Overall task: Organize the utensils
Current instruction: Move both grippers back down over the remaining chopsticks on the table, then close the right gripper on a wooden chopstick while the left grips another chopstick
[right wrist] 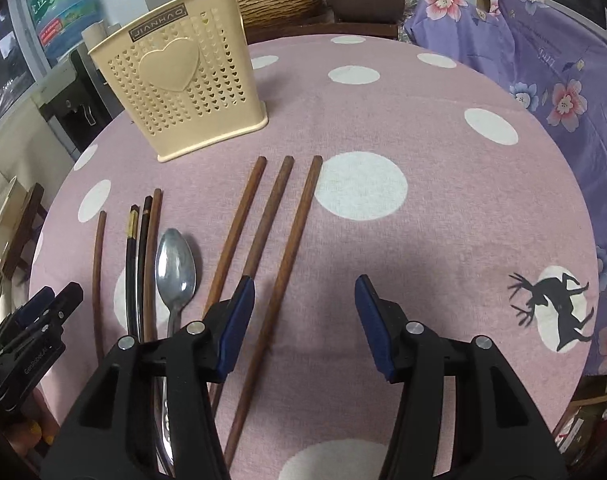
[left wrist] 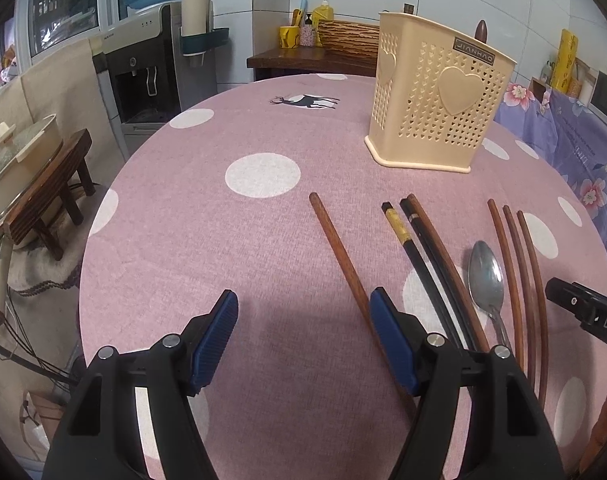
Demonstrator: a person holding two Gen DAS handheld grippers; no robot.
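Observation:
A cream perforated utensil holder (left wrist: 435,96) stands upright at the far side of the pink dotted table; it also shows in the right wrist view (right wrist: 183,84). Several brown and black chopsticks (left wrist: 427,264) and a metal spoon (left wrist: 486,280) lie in a row on the cloth. My left gripper (left wrist: 303,336) is open and empty, with one brown chopstick (left wrist: 339,252) running under its right finger. My right gripper (right wrist: 305,320) is open and empty above three brown chopsticks (right wrist: 263,240), with the spoon (right wrist: 175,268) to its left. The right gripper's tip shows in the left wrist view (left wrist: 583,312).
A water dispenser (left wrist: 151,68) and a low wooden stool (left wrist: 51,208) with a pot stand left of the table. A purple floral cloth (right wrist: 543,72) covers furniture on the right. A dark wooden shelf (left wrist: 303,56) with bottles sits behind the table.

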